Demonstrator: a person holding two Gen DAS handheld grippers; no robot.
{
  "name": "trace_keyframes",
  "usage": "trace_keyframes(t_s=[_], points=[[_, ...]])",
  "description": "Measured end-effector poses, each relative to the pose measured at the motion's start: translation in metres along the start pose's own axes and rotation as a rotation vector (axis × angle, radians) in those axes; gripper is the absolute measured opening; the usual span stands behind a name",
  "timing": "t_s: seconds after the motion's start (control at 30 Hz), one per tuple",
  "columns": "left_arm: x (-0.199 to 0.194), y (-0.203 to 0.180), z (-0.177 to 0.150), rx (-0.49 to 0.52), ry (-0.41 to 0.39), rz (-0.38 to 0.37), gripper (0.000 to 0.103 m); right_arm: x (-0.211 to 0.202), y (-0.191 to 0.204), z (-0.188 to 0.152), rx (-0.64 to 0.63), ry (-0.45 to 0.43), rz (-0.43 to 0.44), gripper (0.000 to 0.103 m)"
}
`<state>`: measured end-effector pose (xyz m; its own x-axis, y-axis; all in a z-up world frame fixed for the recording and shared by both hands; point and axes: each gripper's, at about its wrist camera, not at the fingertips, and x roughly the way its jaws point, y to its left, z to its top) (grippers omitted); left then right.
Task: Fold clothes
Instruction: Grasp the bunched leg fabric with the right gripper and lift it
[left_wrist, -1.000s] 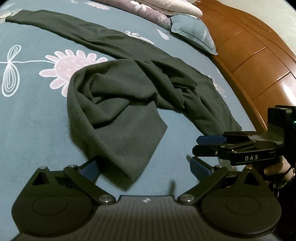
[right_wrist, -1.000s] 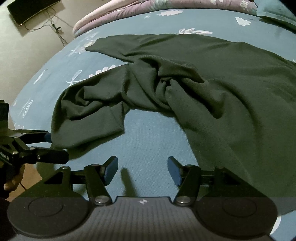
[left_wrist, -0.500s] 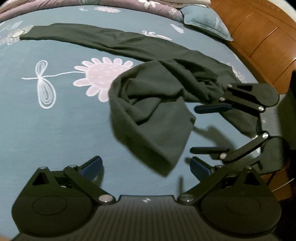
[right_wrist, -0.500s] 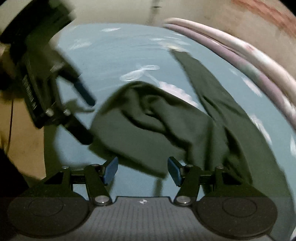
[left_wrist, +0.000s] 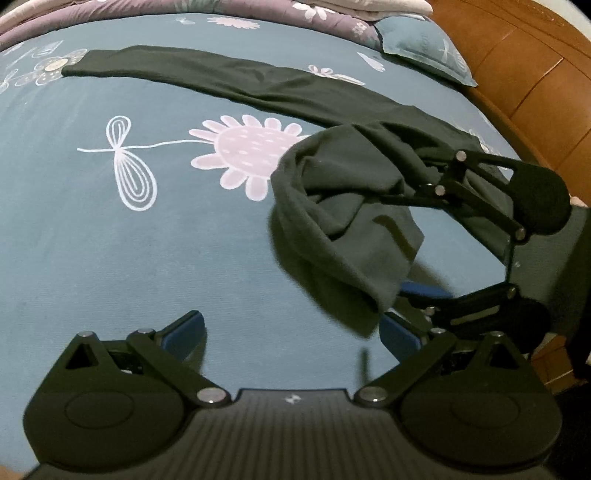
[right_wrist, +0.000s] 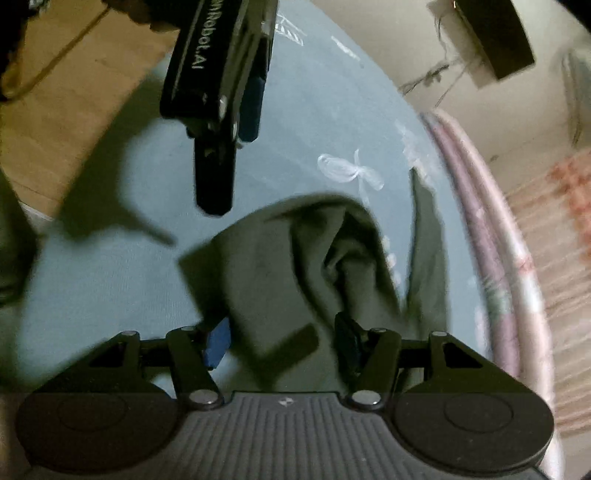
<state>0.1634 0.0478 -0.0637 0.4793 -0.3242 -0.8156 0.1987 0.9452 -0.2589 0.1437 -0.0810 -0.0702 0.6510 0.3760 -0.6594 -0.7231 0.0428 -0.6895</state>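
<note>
A dark green garment (left_wrist: 332, 177) lies on the blue flowered bedsheet (left_wrist: 110, 240). One long part (left_wrist: 221, 74) stretches toward the far left and the rest is bunched at the right. My left gripper (left_wrist: 291, 328) is open over bare sheet, its right pad beside the bunch's near corner. My right gripper (left_wrist: 391, 247) comes in from the right, rolled on its side and open, with the folded flap between its fingers. In the right wrist view the garment (right_wrist: 280, 266) runs between the open right gripper (right_wrist: 282, 341) pads, and the left gripper (right_wrist: 229, 166) hangs above the sheet.
A wooden headboard (left_wrist: 535, 74) borders the bed on the right, with a blue pillow (left_wrist: 417, 40) and a purple quilt (left_wrist: 258, 7) at the far side. In the right wrist view a wooden floor (right_wrist: 74, 92) shows past the bed's edge.
My right gripper has rolled onto its side and moved in over the bunched flap. My left gripper has drawn back to the left, off the flap's near corner.
</note>
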Motion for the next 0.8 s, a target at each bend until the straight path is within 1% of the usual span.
trace_keyframes(t_s=[0.13,0.2,0.27,0.33,0.37,0.4,0.43,0.47,0.6,0.7,0.8], points=[[-0.001,0.004,-0.001,0.001,-0.003,-0.009,0.1,0.0,0.003,-0.003,-0.024,-0.005,-0.023,0.064],[0.0,0.006,-0.003,-0.008,-0.003,-0.015,0.1,0.0,0.006,-0.003,-0.062,-0.01,-0.029,0.064],[0.001,0.007,-0.004,-0.018,-0.003,-0.016,0.1,0.002,0.004,0.002,-0.104,-0.007,-0.025,0.063],[0.002,0.007,-0.005,-0.024,-0.006,-0.021,0.1,0.007,0.0,0.007,-0.109,-0.005,-0.013,0.063],[0.002,0.007,-0.006,-0.026,-0.01,-0.025,0.1,0.01,-0.001,0.009,-0.103,-0.006,-0.007,0.061],[0.001,0.006,-0.007,-0.027,-0.013,-0.029,0.1,0.012,-0.002,0.009,-0.096,-0.012,0.008,0.049],[0.0,0.005,-0.008,-0.029,-0.017,-0.033,0.1,0.012,0.001,0.009,-0.082,-0.015,0.035,0.029],[-0.001,0.005,-0.009,-0.033,-0.02,-0.037,0.1,0.012,0.002,0.009,-0.053,-0.012,0.066,0.02],[-0.003,0.007,-0.015,-0.053,-0.024,-0.032,0.1,0.011,0.01,0.013,0.012,0.009,0.039,0.016],[-0.006,0.009,-0.016,-0.058,-0.031,-0.022,0.1,0.015,-0.012,0.017,0.145,0.037,0.111,0.015],[-0.011,0.01,-0.017,-0.049,-0.046,-0.016,0.1,0.017,-0.042,0.017,0.324,0.053,0.206,0.013]])
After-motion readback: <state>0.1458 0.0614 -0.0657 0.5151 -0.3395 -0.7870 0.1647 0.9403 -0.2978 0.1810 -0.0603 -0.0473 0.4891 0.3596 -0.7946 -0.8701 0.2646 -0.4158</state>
